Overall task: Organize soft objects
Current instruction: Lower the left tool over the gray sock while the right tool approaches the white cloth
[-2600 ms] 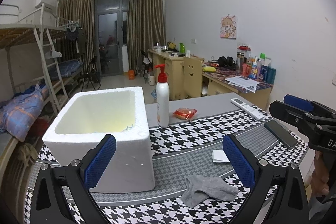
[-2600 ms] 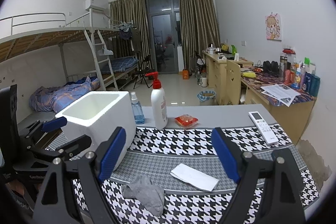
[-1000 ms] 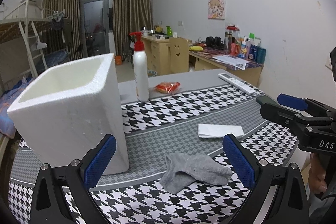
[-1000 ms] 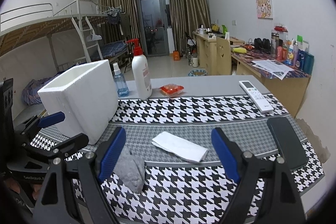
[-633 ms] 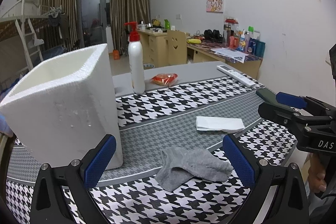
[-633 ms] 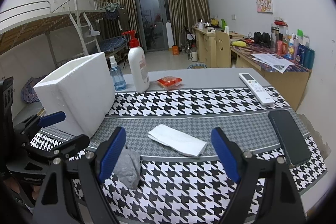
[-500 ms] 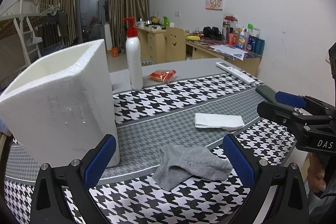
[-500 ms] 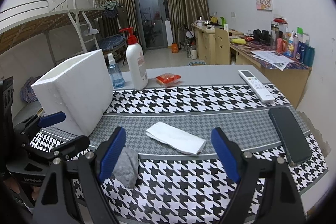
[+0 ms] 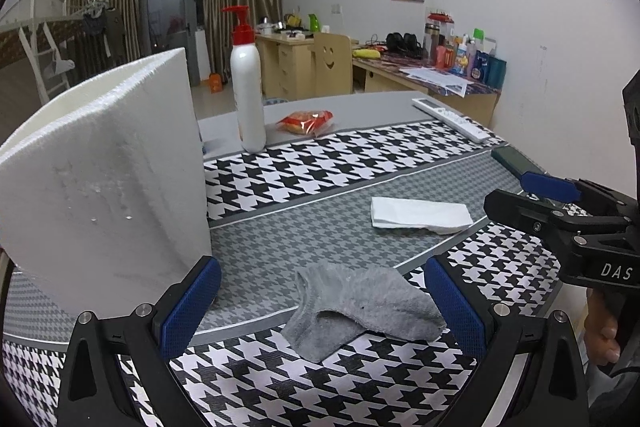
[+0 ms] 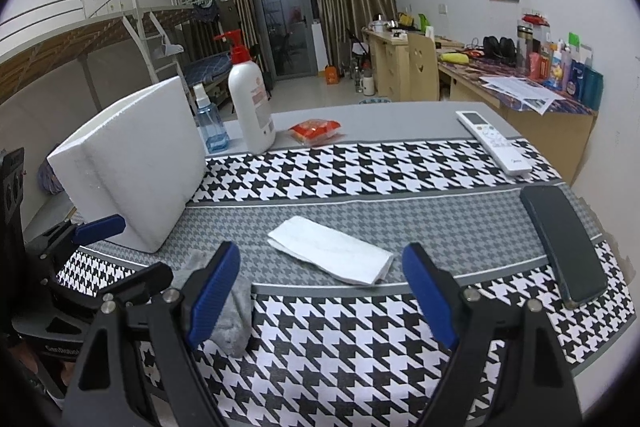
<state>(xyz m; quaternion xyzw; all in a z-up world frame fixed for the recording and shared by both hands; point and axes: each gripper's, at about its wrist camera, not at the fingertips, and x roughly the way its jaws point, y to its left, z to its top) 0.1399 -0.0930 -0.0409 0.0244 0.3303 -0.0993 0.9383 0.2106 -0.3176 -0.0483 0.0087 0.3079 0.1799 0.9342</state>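
1. The left gripper point(image 9: 322, 301) has its jaws wide apart and grips nothing; the grey sock point(image 9: 362, 309) lies crumpled on the cloth point(image 9: 340, 163) between its blue pads point(image 9: 188, 303), low in the frame's centre.
2. The right gripper point(image 10: 320, 291) is also spread wide and empty; the white tissue point(image 10: 330, 251) lies flat just beyond its tips, mid-frame.
3. The foam box point(image 9: 104, 179) fills the left of the left view, standing near the sock.
4. A pump bottle point(image 9: 248, 87) stands behind the box, upper centre.
5. A phone point(image 10: 564, 247) lies at the right in the right view.
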